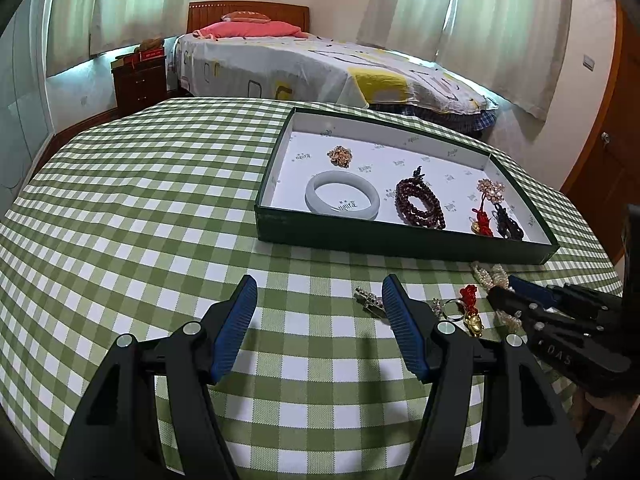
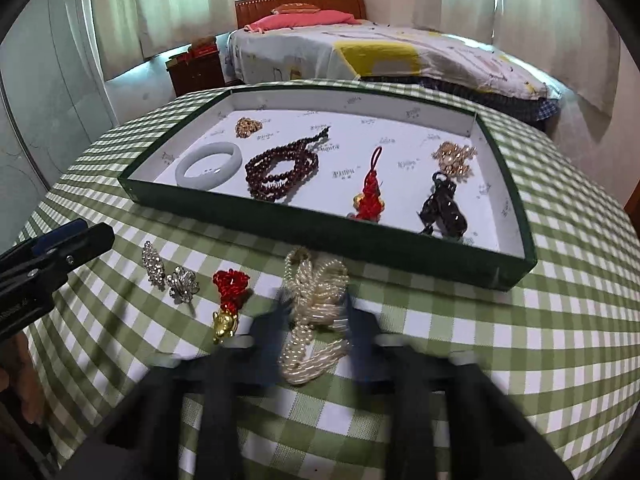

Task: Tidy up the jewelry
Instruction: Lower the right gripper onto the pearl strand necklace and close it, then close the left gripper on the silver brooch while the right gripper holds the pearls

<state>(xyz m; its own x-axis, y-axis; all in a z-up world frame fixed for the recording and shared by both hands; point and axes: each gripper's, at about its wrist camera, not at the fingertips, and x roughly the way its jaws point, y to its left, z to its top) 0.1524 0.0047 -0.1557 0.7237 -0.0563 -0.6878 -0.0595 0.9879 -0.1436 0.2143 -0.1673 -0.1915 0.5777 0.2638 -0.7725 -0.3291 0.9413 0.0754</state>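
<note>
Pearl strand (image 2: 320,280): heaped in loops on the checked counter (image 1: 140,200), just outside the tray's near wall, at 6 o'clock from the tray.
Right gripper (image 2: 316,300): blurred; fingers close on either side of the pearl heap, at its 9 and 3 o'clock; cannot tell whether the pads press on the beads or only flank them.
Red knot with gold charm (image 2: 228,300): flat on the counter, near the pearls at 9 o'clock.
Silver brooches: two, one (image 2: 183,284) beyond the red knot at 9 o'clock, the other (image 2: 154,266) just beside it at 10 o'clock.
Left gripper (image 1: 319,284): jaws well apart, nothing between them, above bare cloth at 9 o'clock from the loose pieces.
Tray (image 2: 320,224): shallow green box with a white printed lining, at 12 o'clock from the pearls.
Tray contents, 9 to 3 o'clock: white bangle (image 2: 209,164) lying flat; gold cluster (image 2: 247,126) at its 1 o'clock; dark red bead bracelet (image 2: 280,172) coiled beside the bangle; red knotted charm (image 2: 370,192) near the front wall; black charm (image 2: 442,208) at its 3 o'clock; rose-gold flower brooch (image 2: 454,158) at 12 o'clock from the black charm.
Bed (image 1: 300,64): past the counter at 12 o'clock, patterned cover, pink pillow at the headboard.
Nightstand (image 1: 140,80): dark wood, at 9 o'clock from the bed.
</note>
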